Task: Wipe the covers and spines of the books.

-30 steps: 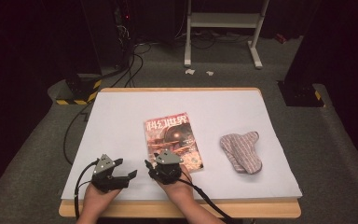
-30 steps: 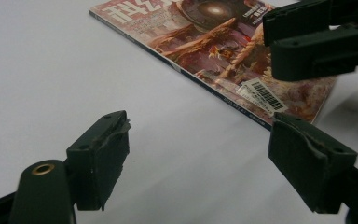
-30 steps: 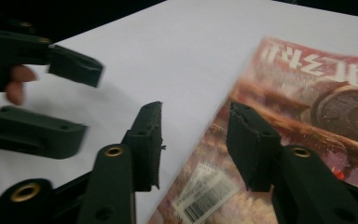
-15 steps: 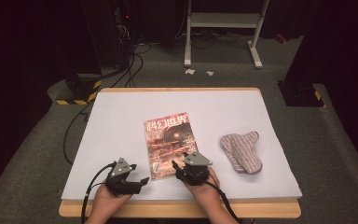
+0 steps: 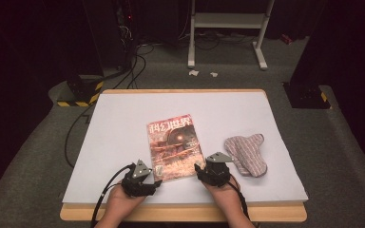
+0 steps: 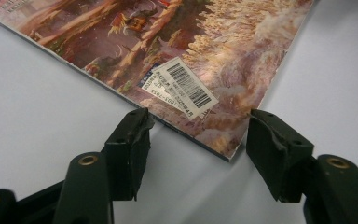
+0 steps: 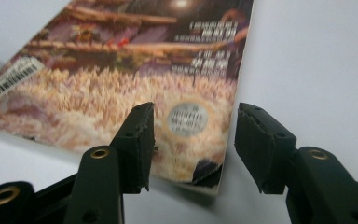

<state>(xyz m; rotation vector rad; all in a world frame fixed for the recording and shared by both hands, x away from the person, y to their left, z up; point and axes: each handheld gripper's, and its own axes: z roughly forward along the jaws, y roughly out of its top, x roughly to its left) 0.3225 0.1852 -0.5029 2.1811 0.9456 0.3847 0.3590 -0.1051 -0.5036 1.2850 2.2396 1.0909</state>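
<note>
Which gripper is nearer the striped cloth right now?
Right. The right gripper sits at the magazine's near right corner, beside the striped cloth; the left gripper is at its near left corner, farther off.

Both claws low (side by side) — left claw (image 5: 156, 182) half-closed, right claw (image 5: 198, 169) apart

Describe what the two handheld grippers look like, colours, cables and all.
Both the left gripper and right gripper are black with two chunky black jaws, brass-coloured rivets and a grey three-cornered plate on top. A black cable trails from each. The forearms are bare.

Illustrated magazine (image 5: 175, 146) flat, mid-table
</note>
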